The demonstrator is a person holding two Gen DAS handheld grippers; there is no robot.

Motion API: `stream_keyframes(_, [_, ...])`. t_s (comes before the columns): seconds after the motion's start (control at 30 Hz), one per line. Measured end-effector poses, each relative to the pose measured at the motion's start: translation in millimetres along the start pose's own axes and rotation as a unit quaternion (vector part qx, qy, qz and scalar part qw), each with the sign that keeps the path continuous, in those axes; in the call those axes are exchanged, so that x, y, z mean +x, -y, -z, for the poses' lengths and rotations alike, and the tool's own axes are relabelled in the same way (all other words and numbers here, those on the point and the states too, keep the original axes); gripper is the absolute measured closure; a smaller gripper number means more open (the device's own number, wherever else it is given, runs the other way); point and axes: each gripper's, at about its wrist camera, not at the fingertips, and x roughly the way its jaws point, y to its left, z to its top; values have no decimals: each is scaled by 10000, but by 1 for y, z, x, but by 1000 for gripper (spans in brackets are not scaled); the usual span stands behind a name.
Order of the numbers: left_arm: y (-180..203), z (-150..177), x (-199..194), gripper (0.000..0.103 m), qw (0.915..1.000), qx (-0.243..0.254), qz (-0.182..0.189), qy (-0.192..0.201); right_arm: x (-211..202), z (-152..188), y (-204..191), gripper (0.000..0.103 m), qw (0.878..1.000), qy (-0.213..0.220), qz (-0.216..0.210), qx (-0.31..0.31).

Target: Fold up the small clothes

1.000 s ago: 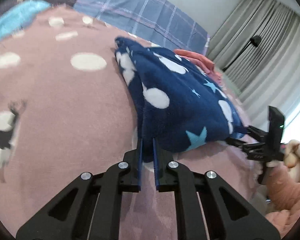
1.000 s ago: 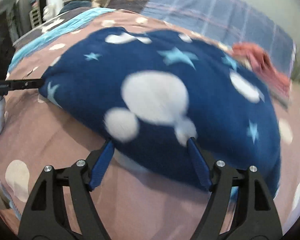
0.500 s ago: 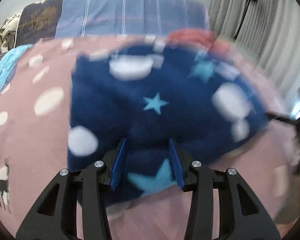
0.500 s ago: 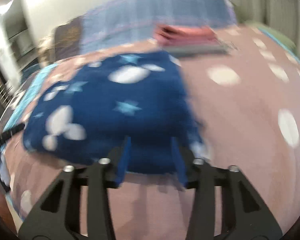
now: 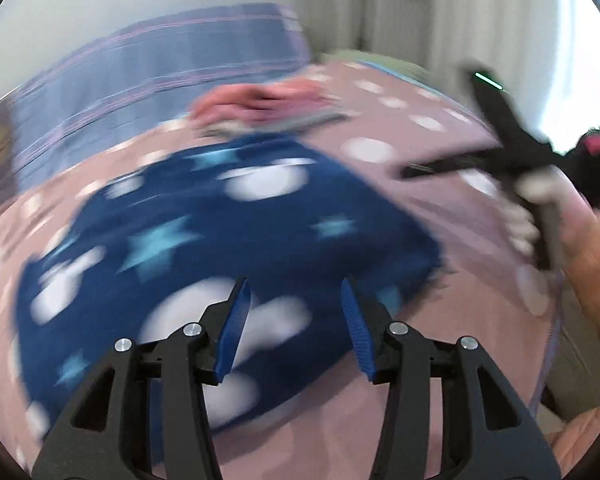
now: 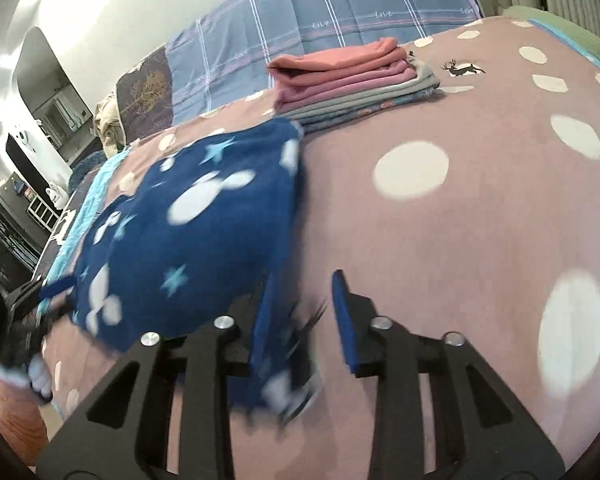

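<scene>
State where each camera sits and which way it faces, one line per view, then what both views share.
Left wrist: on the left gripper, facing down along its fingers over the blue star garment; jaws, just opening, stand apart with nothing pinched; the right hand shows at right.
Right wrist: on the right gripper, facing down across the bedspread; jaws, just closing, with a blurred garment corner between them; the left hand shows lower left.
Shared: garment, bedspread, folded stack.

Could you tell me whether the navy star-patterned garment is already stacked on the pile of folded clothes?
No, the navy garment lies on the bedspread beside the folded pile.
</scene>
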Motion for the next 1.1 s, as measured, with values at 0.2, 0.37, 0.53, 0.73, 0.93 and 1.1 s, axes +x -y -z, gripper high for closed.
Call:
stream_keyframes(0.2, [69,-25,68,54,9955,692,535,-370,59,-43,5,87,9962,-749,-415,-160])
stream_keyframes(0.37, [95,-13,87,49,9904,1321,3,-406,83,-60,-18,40,9935,-924,-163,-648])
stream_keyframes(0.53, [87,-7,81,49,9946,972,108,-339,81,-65,-48,40,9895,-848,-78,-1166])
stream_keyframes(0.73, [88,1,79,49,9952,924,95,-310,66,-69,-60,39,9883,-573,-192,-1401])
stream_keyframes(0.93, [90,4,78,49,9954,895,170,-279,83,-75,-39,50,9904,-891,-898,-557])
stream_keyframes(1.1, [77,4,83,48,9964,728,339,-288,50,-64,-53,73,9768,-735,-1754,-986])
